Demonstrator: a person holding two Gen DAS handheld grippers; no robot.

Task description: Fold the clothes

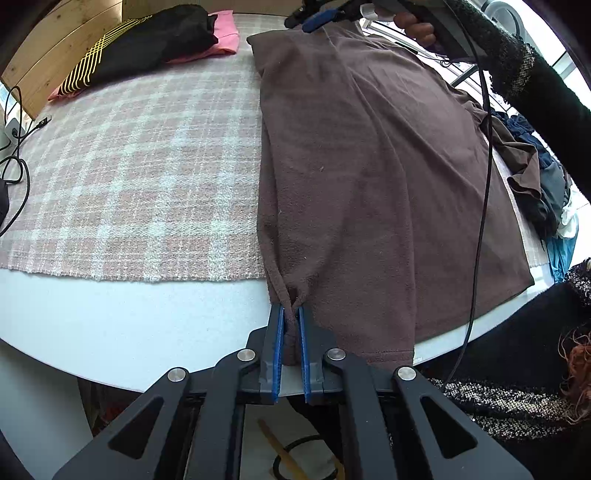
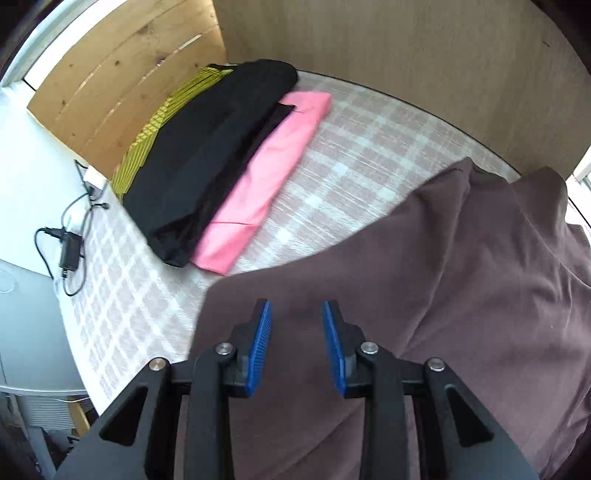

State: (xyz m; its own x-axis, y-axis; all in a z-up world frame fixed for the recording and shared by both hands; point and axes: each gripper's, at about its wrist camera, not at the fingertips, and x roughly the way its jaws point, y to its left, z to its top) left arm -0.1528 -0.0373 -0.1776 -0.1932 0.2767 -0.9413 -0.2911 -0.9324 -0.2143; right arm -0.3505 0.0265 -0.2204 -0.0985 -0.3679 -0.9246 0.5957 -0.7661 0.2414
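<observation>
A brown garment (image 1: pixel 369 166) lies folded lengthwise on the plaid cloth (image 1: pixel 129 166), running from the near table edge to the far side. My left gripper (image 1: pixel 291 314) is shut on its near bunched corner at the white table's front edge. At the garment's far end, my right gripper (image 1: pixel 314 18) hovers, held by a hand. In the right wrist view the right gripper (image 2: pixel 297 314) stands open just above the brown garment (image 2: pixel 443 295), nothing between its blue pads.
A folded black garment with yellow stripes (image 2: pixel 214 155) rests on a folded pink one (image 2: pixel 266 177) at the far left by a wooden board (image 2: pixel 110 74). Cables and a charger (image 2: pixel 70 251) lie on the left. A heap of clothes (image 1: pixel 546 192) sits at right.
</observation>
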